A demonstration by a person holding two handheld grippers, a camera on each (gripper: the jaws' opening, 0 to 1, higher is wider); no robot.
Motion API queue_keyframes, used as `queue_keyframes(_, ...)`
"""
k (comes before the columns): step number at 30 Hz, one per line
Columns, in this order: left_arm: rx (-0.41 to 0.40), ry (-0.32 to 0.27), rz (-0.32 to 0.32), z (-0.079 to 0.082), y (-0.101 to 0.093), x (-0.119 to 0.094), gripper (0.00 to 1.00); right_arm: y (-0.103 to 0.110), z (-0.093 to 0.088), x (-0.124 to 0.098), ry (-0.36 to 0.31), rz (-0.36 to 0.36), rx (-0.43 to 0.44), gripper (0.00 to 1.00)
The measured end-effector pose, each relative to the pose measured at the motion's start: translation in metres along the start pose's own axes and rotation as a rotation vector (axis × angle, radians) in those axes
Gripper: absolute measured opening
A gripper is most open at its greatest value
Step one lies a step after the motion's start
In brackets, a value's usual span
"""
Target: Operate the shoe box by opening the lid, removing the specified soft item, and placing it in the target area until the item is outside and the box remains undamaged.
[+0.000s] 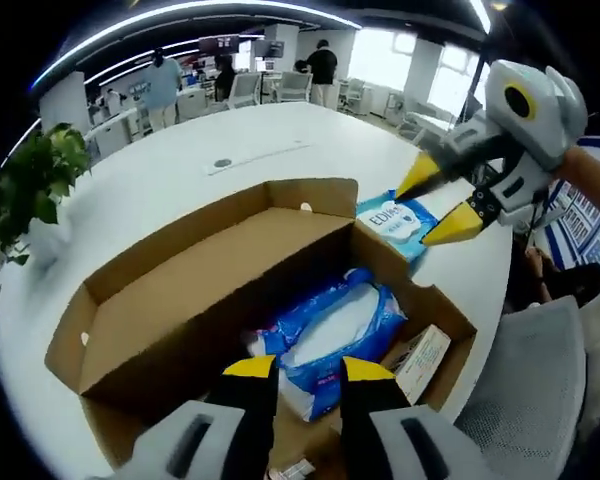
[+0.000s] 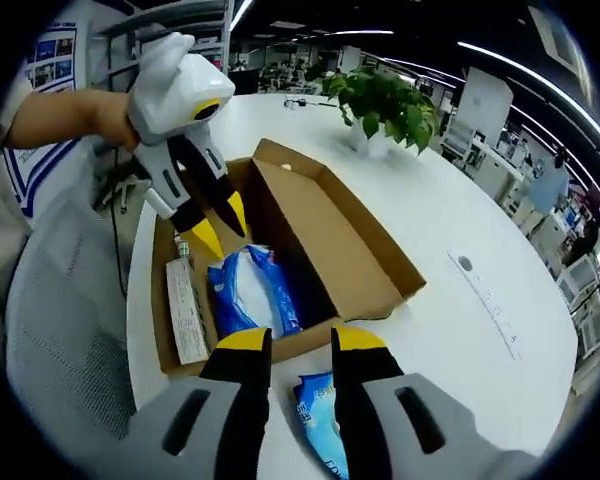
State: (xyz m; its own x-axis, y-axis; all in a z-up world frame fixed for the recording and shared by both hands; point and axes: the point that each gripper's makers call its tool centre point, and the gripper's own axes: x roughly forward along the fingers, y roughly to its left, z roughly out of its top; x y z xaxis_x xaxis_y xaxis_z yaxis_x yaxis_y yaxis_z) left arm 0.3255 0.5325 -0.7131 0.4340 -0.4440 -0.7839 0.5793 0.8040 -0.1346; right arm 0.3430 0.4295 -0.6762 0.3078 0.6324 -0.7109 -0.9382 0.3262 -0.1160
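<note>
Open cardboard shoe box [image 1: 230, 290] on the white round table [image 1: 180, 170], lid [image 1: 215, 265] folded back and standing along the box's long side. Inside, a blue-and-white soft pack [image 1: 330, 335], lying on the box floor, and just beside it a narrow white carton [image 1: 420, 362] against the box wall. Outside the box, touching the table and just beyond the box's short end, a second blue soft packet [image 1: 398, 222] with printed lettering. In the left gripper view, left gripper [image 1: 310, 368] at the near rim, above the box's inside, yellow-tipped jaws apart, nothing between them. Right gripper [image 1: 450, 200] entering from the right, held by a hand, jaws spread, tips hovering just over the packet outside the box, not clamping it. In the right gripper view, right gripper [image 2: 300, 340] with jaws parted and empty, the outside packet [image 2: 320, 415] directly below between them, box [image 2: 280, 250] just ahead. Left gripper [image 2: 215, 225] there poised over the box's far end, jaws open, near the carton [image 2: 185, 310] and the pack [image 2: 250, 290]. Potted green plant [image 2: 385, 100] farther off on the table; office desks and standing people [image 1: 160, 85] in the background.
</note>
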Motion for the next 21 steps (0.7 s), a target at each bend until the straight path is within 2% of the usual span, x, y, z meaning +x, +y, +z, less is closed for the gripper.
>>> queue_keyframes(7,-0.132,-0.006,0.056,-0.005,0.015,0.008,0.24,0.003,0.001,0.014,0.017,0.019,-0.025,0.21)
queue_keyframes(14,-0.209,0.005,0.088,-0.009,0.021,0.019,0.24,0.006,0.001,0.034,0.043,0.024,-0.045,0.20)
queue_keyframes(21,-0.276,0.013,0.074,-0.011,0.021,0.023,0.18,0.007,-0.003,0.057,0.082,0.025,-0.061,0.17)
